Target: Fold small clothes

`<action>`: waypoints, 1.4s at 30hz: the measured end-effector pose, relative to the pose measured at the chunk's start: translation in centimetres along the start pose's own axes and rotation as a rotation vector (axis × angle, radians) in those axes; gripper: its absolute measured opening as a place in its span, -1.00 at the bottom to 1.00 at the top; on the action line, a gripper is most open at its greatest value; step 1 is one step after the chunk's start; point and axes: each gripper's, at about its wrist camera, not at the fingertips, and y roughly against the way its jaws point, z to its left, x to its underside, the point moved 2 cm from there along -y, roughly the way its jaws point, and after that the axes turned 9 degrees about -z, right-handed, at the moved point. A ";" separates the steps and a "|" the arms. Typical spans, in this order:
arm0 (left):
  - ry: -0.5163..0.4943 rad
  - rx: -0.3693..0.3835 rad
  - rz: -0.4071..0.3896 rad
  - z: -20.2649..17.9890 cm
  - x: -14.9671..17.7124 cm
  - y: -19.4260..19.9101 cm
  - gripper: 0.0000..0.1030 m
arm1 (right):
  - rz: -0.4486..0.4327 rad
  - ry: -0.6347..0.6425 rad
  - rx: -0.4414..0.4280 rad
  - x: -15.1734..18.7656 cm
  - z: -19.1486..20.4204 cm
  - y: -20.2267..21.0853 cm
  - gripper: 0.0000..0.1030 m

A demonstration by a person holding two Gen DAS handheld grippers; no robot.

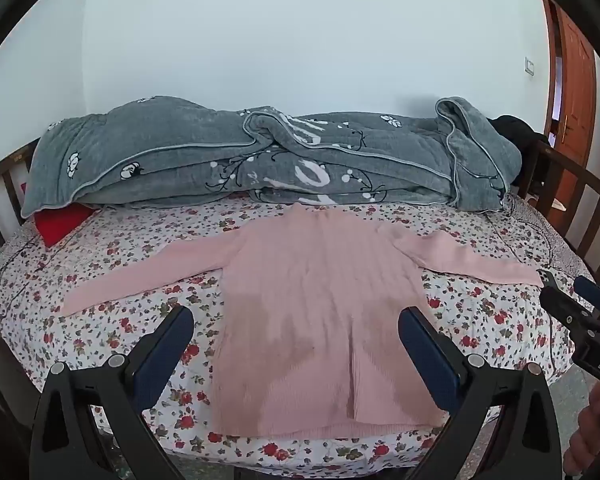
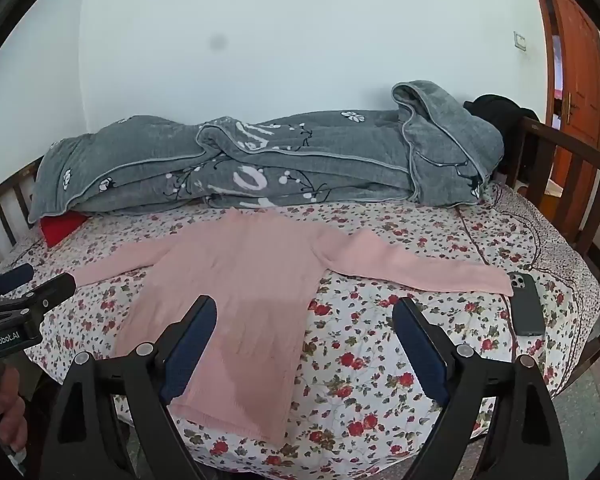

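Note:
A pink long-sleeved sweater (image 1: 312,304) (image 2: 240,300) lies flat on the flowered bed sheet (image 1: 112,320), both sleeves spread out to the sides, hem toward me. My left gripper (image 1: 296,320) hovers open above the sweater's lower half, holding nothing. My right gripper (image 2: 304,312) is also open and empty, above the sweater's right side and the sheet (image 2: 380,344). Each gripper shows at the edge of the other's view, the right one (image 1: 568,292) at the far right, the left one (image 2: 40,280) at the far left.
A grey quilt (image 1: 260,152) (image 2: 260,156) is bundled along the wall behind the sweater, a red cloth (image 1: 60,222) under its left end. A dark phone (image 2: 526,304) lies by the right sleeve's cuff. Wooden rails (image 2: 572,172) edge the bed; a door (image 2: 576,60) stands right.

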 end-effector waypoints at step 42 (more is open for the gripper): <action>0.070 -0.014 0.004 1.5 0.3 0.4 1.00 | -0.016 -0.019 -0.026 -0.5 0.0 1.8 0.72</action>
